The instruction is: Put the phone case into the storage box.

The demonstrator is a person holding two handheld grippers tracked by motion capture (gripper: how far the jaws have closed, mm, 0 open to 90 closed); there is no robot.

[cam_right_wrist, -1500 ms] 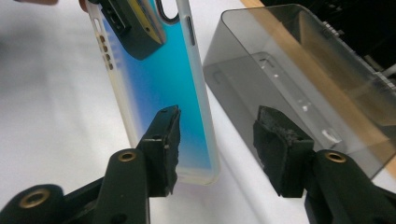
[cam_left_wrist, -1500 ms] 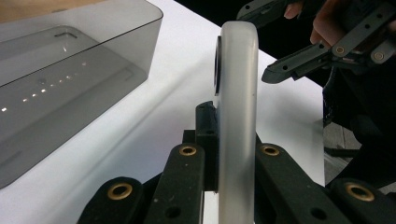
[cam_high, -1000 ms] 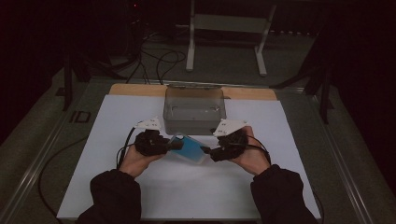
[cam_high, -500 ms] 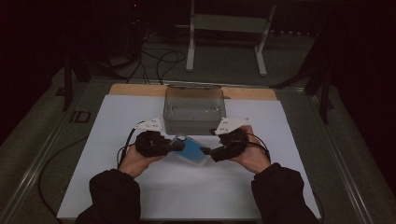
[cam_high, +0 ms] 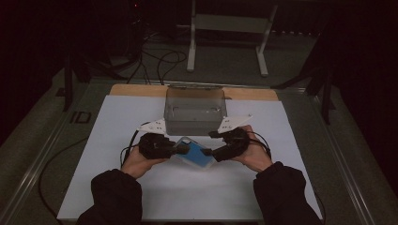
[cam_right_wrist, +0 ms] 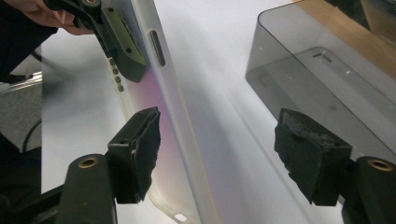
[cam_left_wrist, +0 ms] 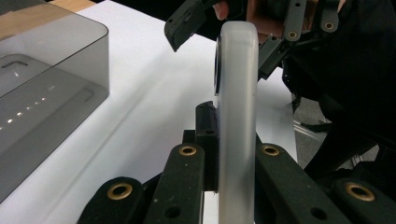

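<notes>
While our left gripper clamps the phone case before the grey box, our right gripper, which has just been closing, stands open around it.

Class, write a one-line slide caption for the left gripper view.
Left gripper clamps a frosted phone case edge-on above the white table, a smoky box alongside.

We find the phone case between the left gripper and right gripper, above the table, just before the container.
</notes>
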